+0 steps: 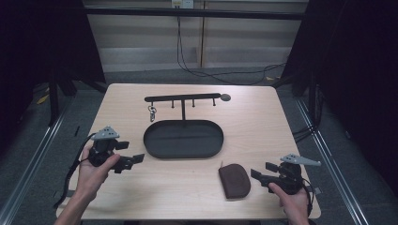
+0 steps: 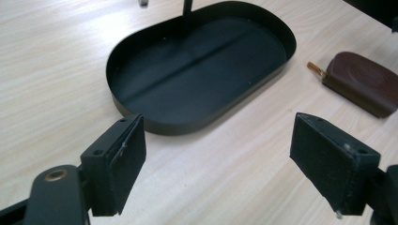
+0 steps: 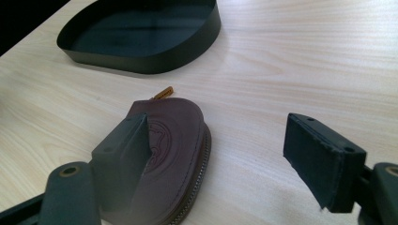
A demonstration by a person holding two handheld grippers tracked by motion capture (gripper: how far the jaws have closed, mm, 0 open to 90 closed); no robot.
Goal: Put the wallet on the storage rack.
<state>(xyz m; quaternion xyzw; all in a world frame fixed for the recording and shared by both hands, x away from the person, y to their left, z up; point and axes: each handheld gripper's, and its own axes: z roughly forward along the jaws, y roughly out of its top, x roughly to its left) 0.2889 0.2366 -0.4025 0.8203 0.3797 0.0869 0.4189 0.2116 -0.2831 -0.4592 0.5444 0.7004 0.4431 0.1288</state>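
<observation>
**Wood, leather and dark metal**

The bench [image 1: 263, 122] is pale wood, smooth with fine grain. The oval tray [image 2: 281, 35] looks like thin black metal with a soft satin sheen. The brown pouch [image 3: 176, 140] appears to be embossed leather, matt, edged by a metal zip. The fingers [image 3: 324, 161] carry rough, matt black pads.

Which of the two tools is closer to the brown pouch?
The right tool, open just beside the brown pouch at the table's near right. The left tool sits across the table, by the black tray.
</observation>
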